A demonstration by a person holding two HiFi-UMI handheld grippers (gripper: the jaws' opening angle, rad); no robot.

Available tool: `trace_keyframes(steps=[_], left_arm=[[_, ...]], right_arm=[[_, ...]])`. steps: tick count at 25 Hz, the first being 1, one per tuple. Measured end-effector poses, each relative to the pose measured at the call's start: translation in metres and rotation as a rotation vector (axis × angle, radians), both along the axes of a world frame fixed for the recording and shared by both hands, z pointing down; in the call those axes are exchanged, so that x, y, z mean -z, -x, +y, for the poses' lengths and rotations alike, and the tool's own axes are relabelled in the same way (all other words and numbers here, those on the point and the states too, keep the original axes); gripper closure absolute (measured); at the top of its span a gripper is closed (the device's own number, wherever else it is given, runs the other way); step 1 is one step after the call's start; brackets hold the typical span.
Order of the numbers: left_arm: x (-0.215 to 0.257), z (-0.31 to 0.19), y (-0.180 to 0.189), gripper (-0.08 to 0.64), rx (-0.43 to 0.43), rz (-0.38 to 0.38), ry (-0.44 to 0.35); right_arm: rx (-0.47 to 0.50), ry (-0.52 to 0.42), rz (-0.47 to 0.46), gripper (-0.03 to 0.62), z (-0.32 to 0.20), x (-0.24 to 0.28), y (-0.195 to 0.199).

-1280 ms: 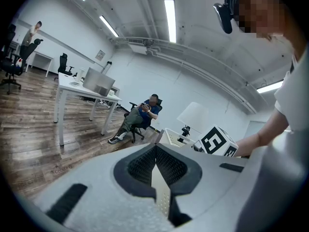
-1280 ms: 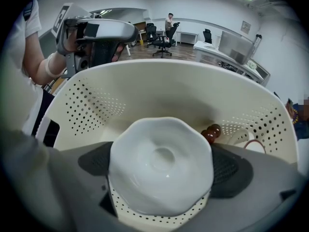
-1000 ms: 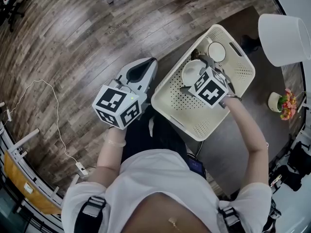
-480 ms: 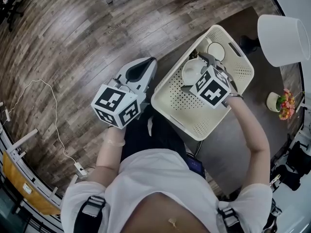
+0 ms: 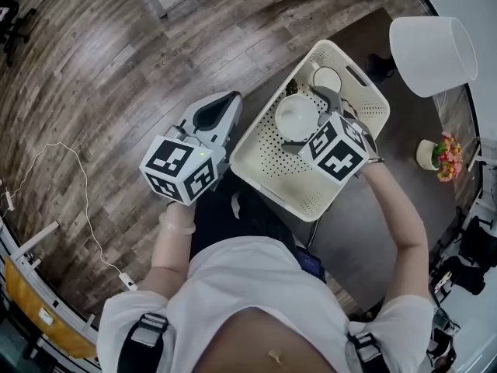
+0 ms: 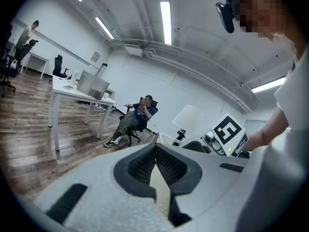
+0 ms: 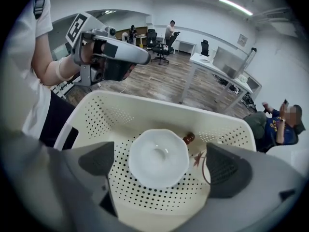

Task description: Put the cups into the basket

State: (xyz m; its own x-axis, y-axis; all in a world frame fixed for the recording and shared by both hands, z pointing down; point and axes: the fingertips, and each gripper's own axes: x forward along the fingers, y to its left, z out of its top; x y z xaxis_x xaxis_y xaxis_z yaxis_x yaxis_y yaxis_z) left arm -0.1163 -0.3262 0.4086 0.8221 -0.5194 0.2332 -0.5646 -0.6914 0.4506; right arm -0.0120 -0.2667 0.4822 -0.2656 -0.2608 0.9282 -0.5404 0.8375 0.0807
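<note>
1. Handling first: we judge the white cup to be glazed ceramic. That makes it stiff, smooth, a little slippery and liable to chip if dropped, though it looks light enough for one gripper.
2. We would take it across the rim, one pad on either side of the wall (the wavy edge offers little flat surface to bite on), and close gently.
3. That cup sits mouth up, as far as we can tell, on the perforated bottom of the basket. It lies between the jaws of the right gripper, which stand wide apart with a gap on each side.
4. The left gripper has its jaws pressed together on nothing and hangs off to the side over the wooden floor.
5. Inside the basket, the head view shows a second white cup just beyond the first, nearer the far corner. A small brown object and some reddish scraps lie beside the near cup, too small for us to name.
</note>
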Motion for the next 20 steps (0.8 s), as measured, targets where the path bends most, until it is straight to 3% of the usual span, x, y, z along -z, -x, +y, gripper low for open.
trace_keyframes(steps=[5, 8, 9, 10, 11, 13, 20], left_arm=[[0.017, 0.003, -0.001, 0.549, -0.004, -0.021, -0.028], [0.025, 0.006, -0.002, 0.549, -0.007, -0.033, -0.039], [0.028, 0.007, -0.004, 0.549, -0.008, -0.035, -0.041], [0.03, 0.008, -0.007, 0.549, -0.01, -0.036, -0.044], [0.033, 0.009, -0.01, 0.549, -0.013, -0.037, -0.048], [0.038, 0.012, -0.019, 0.549, -0.023, -0.041, -0.058], [0.053, 0.037, -0.041, 0.549, -0.074, -0.015, -0.089]], right_arm=[[-0.159, -0.114, -0.058, 0.033, -0.002, 0.024, -0.006], [-0.293, -0.24, -0.119, 0.043, -0.011, 0.042, -0.004], [-0.339, -0.305, -0.133, 0.083, -0.015, 0.051, -0.005], [-0.392, -0.386, -0.143, 0.243, -0.02, 0.061, -0.009], [-0.441, -0.468, -0.149, 0.559, -0.024, 0.072, -0.013], [-0.491, -0.557, -0.176, 0.581, -0.026, 0.085, -0.016], [-0.625, -0.662, -0.375, 0.583, -0.004, 0.111, -0.01]])
